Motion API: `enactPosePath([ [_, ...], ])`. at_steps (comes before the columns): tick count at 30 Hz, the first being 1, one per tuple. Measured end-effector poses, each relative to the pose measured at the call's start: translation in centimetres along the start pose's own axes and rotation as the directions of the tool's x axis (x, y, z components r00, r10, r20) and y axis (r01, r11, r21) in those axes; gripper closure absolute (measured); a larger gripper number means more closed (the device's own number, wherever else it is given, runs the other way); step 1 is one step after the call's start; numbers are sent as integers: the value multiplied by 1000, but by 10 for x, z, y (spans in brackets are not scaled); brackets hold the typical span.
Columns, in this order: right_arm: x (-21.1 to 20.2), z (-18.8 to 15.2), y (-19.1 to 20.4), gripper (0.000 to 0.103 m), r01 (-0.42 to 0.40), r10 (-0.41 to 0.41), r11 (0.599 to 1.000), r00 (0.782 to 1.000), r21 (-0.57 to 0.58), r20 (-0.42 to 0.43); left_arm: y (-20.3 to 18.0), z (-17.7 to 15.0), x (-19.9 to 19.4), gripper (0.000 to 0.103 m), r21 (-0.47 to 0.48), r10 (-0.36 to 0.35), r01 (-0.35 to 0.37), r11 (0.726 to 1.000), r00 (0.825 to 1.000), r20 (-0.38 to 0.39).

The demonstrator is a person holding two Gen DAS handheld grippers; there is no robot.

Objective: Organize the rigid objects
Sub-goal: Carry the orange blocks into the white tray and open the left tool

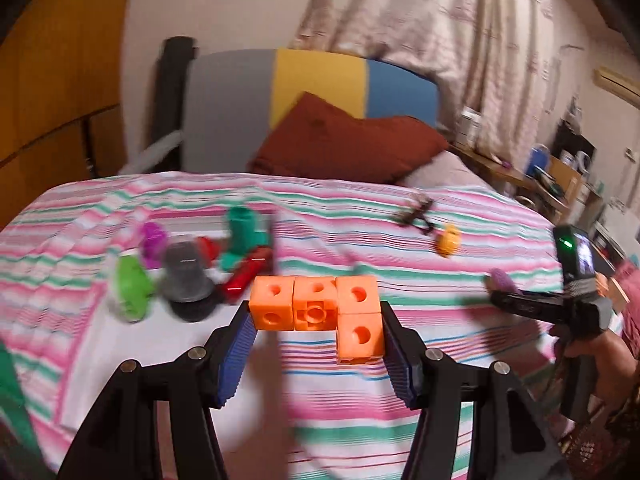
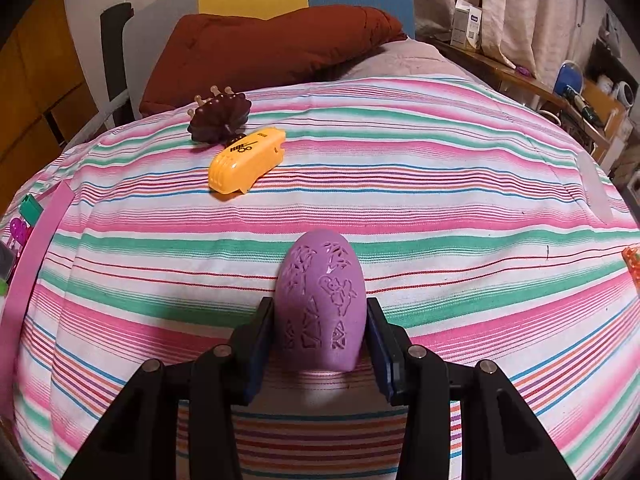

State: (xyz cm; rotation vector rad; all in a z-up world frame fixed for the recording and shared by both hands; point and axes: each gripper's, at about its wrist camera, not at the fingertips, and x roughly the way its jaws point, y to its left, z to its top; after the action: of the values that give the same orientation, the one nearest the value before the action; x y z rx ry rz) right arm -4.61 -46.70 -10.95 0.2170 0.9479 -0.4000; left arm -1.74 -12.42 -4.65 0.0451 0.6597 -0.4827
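My left gripper [image 1: 318,322] is shut on an L-shaped piece of joined orange cubes [image 1: 316,306] and holds it above the striped bed cover. My right gripper [image 2: 320,332] is shut on a purple egg-shaped object with carved patterns [image 2: 322,300], just over the cover; it also shows at the right of the left wrist view [image 1: 502,280]. A cluster lies at the left: a green piece [image 1: 130,284], a grey-black round object [image 1: 186,284], a purple piece [image 1: 154,240], a teal piece [image 1: 242,236] and a red piece [image 1: 246,276].
A yellow oblong case [image 2: 248,162] and a dark brown hair clip [image 2: 218,118] lie on the striped cover [image 2: 440,208] further back. A red-brown pillow [image 2: 264,44] is at the bed head. A cluttered wooden shelf [image 2: 560,92] runs along the right.
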Motion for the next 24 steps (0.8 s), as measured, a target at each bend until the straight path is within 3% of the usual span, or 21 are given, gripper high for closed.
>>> enactPosePath([
  [11, -1, -3, 2, 58, 25, -26, 1000, 999, 3, 32, 88, -14, 2, 43, -137, 166, -175, 975, 983, -74],
  [15, 0, -3, 3, 58, 37, -37, 999, 999, 18, 36, 113, -19, 9, 43, -182, 168, -186, 966, 980, -108],
  [24, 0, -3, 10, 58, 87, -88, 996, 996, 36, 29, 142, -20, 26, 43, -174, 206, -233, 957, 965, -160],
])
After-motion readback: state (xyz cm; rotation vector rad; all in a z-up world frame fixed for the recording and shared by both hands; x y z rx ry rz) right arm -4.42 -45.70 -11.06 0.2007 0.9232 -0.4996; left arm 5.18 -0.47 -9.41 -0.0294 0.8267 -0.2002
